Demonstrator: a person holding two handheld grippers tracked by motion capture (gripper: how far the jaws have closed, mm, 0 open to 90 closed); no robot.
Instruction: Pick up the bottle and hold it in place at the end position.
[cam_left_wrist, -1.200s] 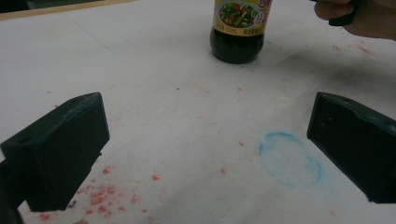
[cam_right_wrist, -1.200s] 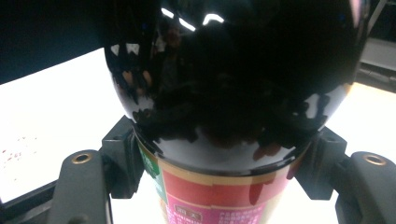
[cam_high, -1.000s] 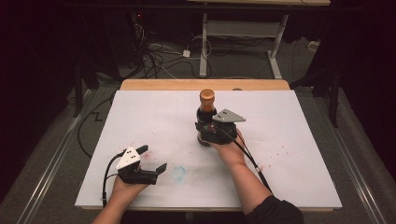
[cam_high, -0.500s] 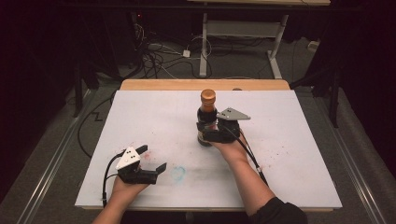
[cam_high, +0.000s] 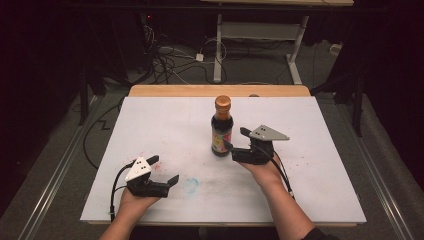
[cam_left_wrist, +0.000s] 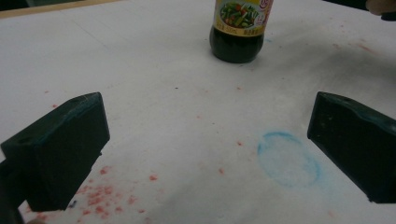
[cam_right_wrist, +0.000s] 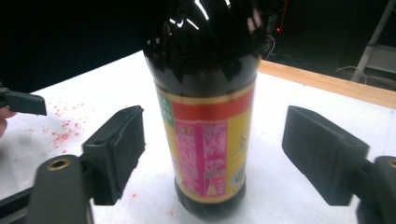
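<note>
White table (cam_high: 165, 125), smudged with red specks and a faint blue ring (cam_left_wrist: 288, 158) near the front. Upright at mid-table, a dark sauce bottle (cam_high: 221, 127) with an orange cap (cam_high: 223, 103), long axis vertical, base flat on the sheet. Just to its right, the right gripper (cam_high: 235, 140), level and pointing at the bottle's lower body, jaws spread and just narrowing a little, pads (cam_right_wrist: 119, 149) clear of the glass on both sides, bottle standing free slightly ahead of them. Well apart at the front left, the left gripper (cam_high: 165, 170), jaws wide with nothing between, aimed across the sheet toward the bottle. Clearly nearer: the right hand. On the label (cam_right_wrist: 210, 144): yellow ground, red band, pink panel of print too small to read; from the other side, a picture of vegetables (cam_left_wrist: 236, 11). No brand legible.
</note>
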